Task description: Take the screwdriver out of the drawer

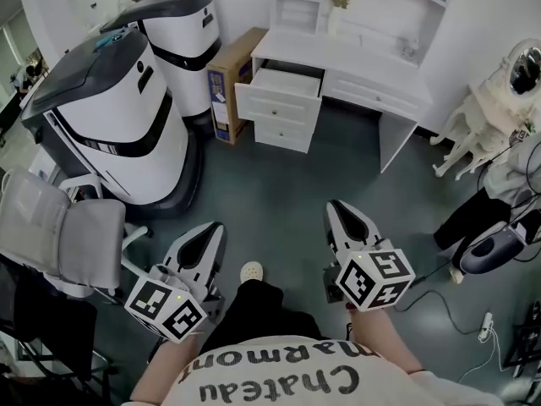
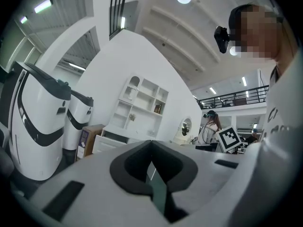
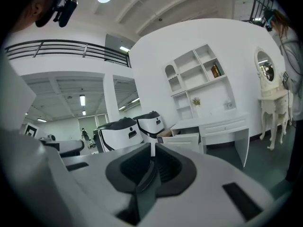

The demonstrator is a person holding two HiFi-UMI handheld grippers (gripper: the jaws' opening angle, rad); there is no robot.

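Observation:
The white desk (image 1: 355, 62) stands across the room, its top left drawer (image 1: 283, 87) pulled open. The inside of the drawer is hidden from here, and no screwdriver shows in any view. Both grippers are held low in front of me, far from the desk and pointing toward it. My left gripper (image 1: 217, 228) is shut with nothing between its jaws, and so is my right gripper (image 1: 336, 207). The open drawer (image 2: 105, 143) appears small beyond the closed left gripper (image 2: 151, 144) in the left gripper view. In the right gripper view the drawer (image 3: 182, 140) lies past the closed right gripper (image 3: 152, 146).
Two large white-and-grey machines (image 1: 118, 117) stand at the left, with a cardboard box (image 1: 228, 83) between them and the desk. A grey chair (image 1: 59, 227) is near my left side. At the right are a white vanity stand (image 1: 494, 108), a person's leg (image 1: 473, 214) and floor cables (image 1: 456, 307).

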